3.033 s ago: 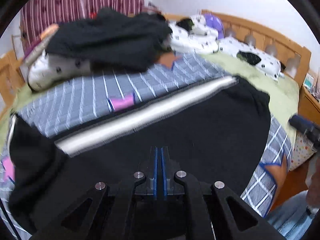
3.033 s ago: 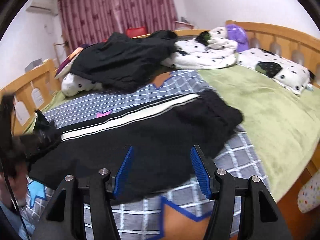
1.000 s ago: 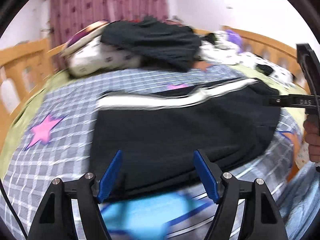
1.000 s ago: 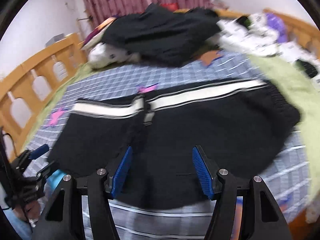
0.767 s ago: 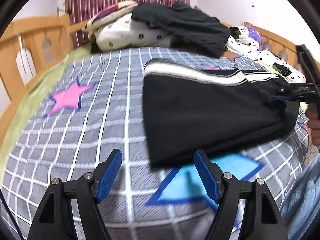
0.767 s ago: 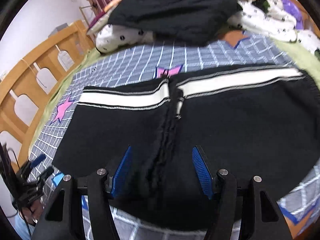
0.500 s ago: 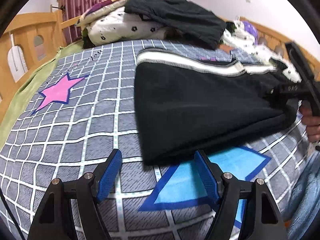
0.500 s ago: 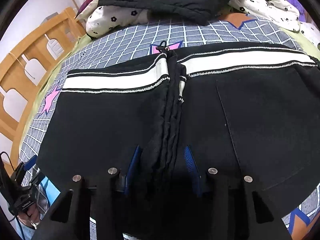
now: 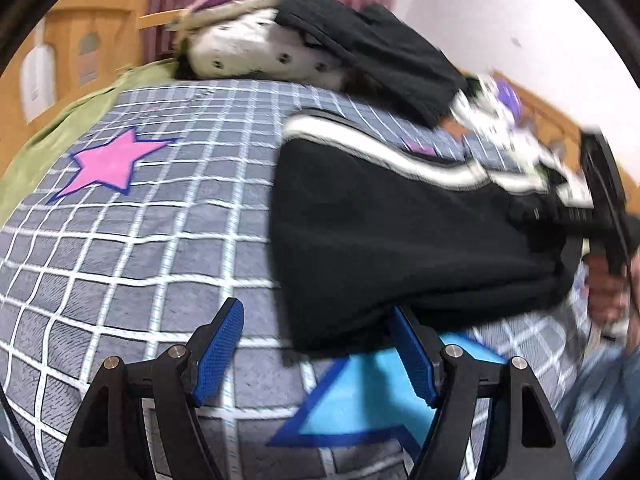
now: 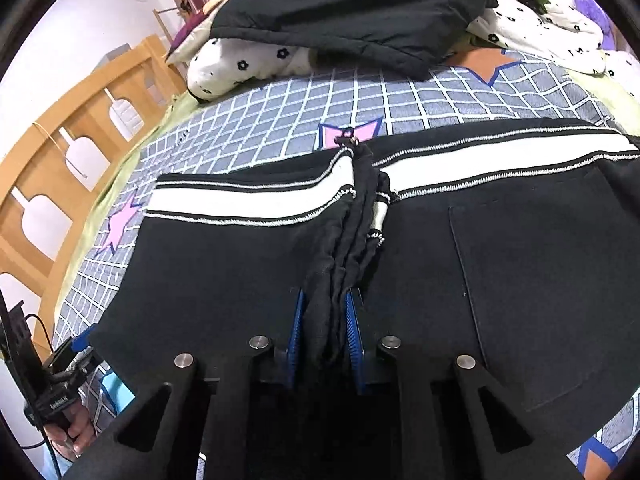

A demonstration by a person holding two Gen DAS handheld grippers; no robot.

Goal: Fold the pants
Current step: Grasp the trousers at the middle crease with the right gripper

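Since 3 seconds back, both tongs have swung round and dropped toward the near edge of the black pants [image 10: 224,280], which lay spread with the left pair clamped on them and the right pair wide above. Now the pants lie flat on the bed's grey checked blanket [image 9: 120,240], white side stripe [image 10: 248,200] on the far side, 1 back pocket outlined at the right of my right view.

Right tongs [image 10: 325,320]: jaws have just been closing and now pinch a bunched ridge of black cloth at the middle of the pants; blue pads [image 10: 298,320] press it from both sides. From the left view I see that same tool [image 9: 600,200] at the far right end of the pants, a hand [image 9: 606,292] below it.

Left tongs [image 9: 316,344]: jaws wide, nothing gripped. The near corner of the pants sits just in front of the right pad [image 9: 412,356]; contact I cannot tell. Left pad [image 9: 220,344] is over bare blanket.

Around: pink star [image 9: 106,164] and blue star [image 9: 372,404] printed on the blanket, a dark garment [image 10: 344,4] heaped over a white spotted pillow [image 10: 248,60] beyond, wooden bed rail [image 10: 68,128] at left, green sheet [image 9: 60,128] along the edge.
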